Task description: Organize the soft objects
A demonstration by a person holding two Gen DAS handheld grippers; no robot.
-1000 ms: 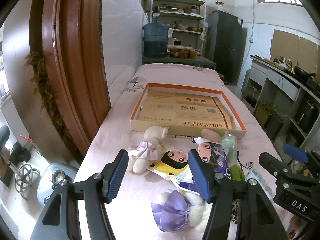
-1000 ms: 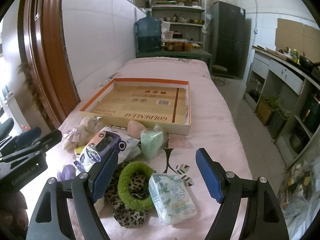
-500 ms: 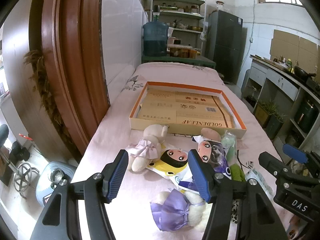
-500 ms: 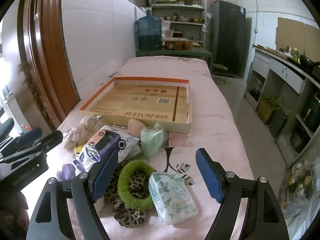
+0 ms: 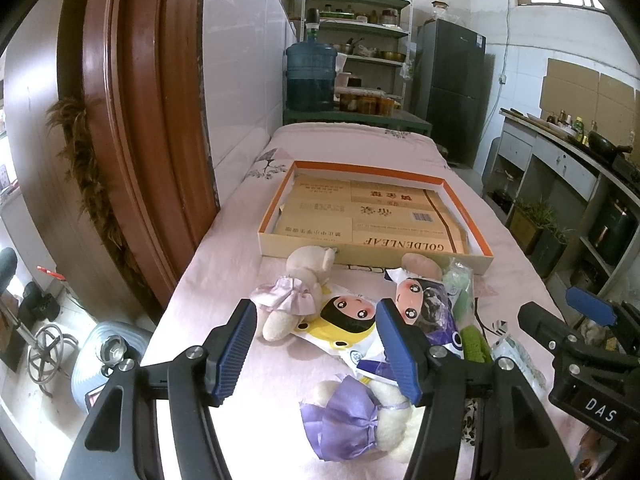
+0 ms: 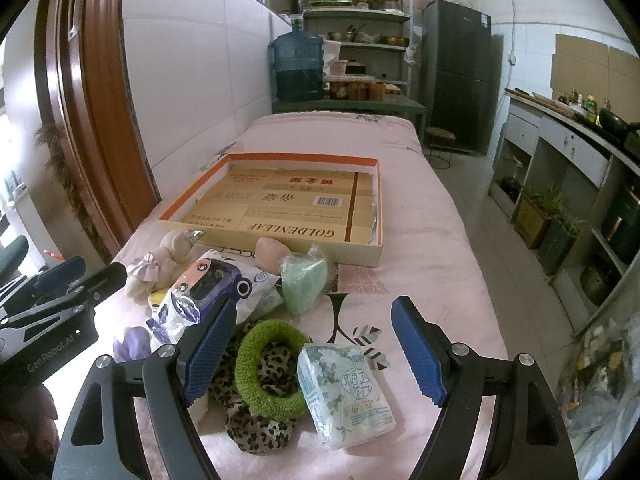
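Note:
Soft things lie in a heap on the pink cloth before a shallow cardboard tray (image 5: 372, 256) (image 6: 280, 242). A cream plush in a pink skirt (image 5: 296, 292) (image 6: 168, 256), a yellow cartoon packet (image 5: 348, 320), a purple cartoon packet (image 5: 428, 300) (image 6: 208, 280) and a plush in a purple skirt (image 5: 352, 416) are on the left. A green scrunchie (image 6: 272, 368) on leopard cloth (image 6: 252, 428), a tissue pack (image 6: 344, 392) and a mint pouch (image 6: 304, 280) are on the right. My left gripper (image 5: 316, 348) is open and empty above the plushes. My right gripper (image 6: 312, 352) is open and empty above the scrunchie.
A brown wooden door frame (image 5: 132, 120) stands close on the left. A water jug (image 5: 310, 76), shelves (image 5: 356, 20) and a dark fridge (image 5: 452, 88) are beyond the table's far end. A counter (image 6: 572, 140) with cabinets runs along the right.
Both views have shifted only slightly; the tray sits a touch lower in the left wrist view. Both grippers stay open and no object has moved.

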